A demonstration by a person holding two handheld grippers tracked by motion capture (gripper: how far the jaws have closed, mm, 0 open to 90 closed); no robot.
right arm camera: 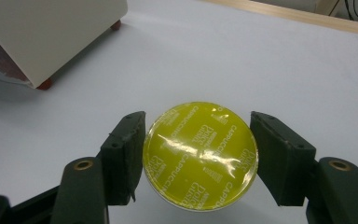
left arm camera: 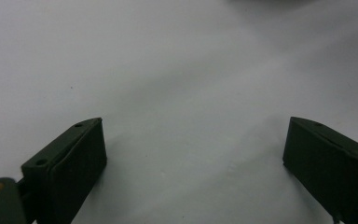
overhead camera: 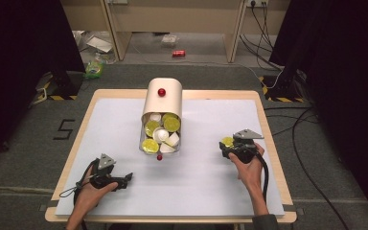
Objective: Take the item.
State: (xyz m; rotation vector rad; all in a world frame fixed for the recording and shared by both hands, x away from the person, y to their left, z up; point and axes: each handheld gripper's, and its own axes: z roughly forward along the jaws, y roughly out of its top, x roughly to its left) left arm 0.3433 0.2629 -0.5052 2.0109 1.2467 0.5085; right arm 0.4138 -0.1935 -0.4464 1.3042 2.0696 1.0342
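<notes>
black left gripper (overhead camera: pixel 124 180) and right gripper (overhead camera: pixel 226 146), grey three-cornered top plates, brass screws, black trailing cables, dark sleeve cuff.

The yellow foil lid of the capsule (right arm camera: pixel 200 156) carries white print repeating "CAPPUCCINO" and "Dolce Gusto". On the floor left of the table, a black "5" (overhead camera: pixel 65 128) is marked.

The capsule's (right arm camera: pixel 200 156) body hides beneath its yellow foil lid. The bin (right arm camera: pixel 51 37), at ten o'clock, is cut off by the picture's edge. The capsules (overhead camera: pixel 160 134) inside the bin are too small to count.
</notes>
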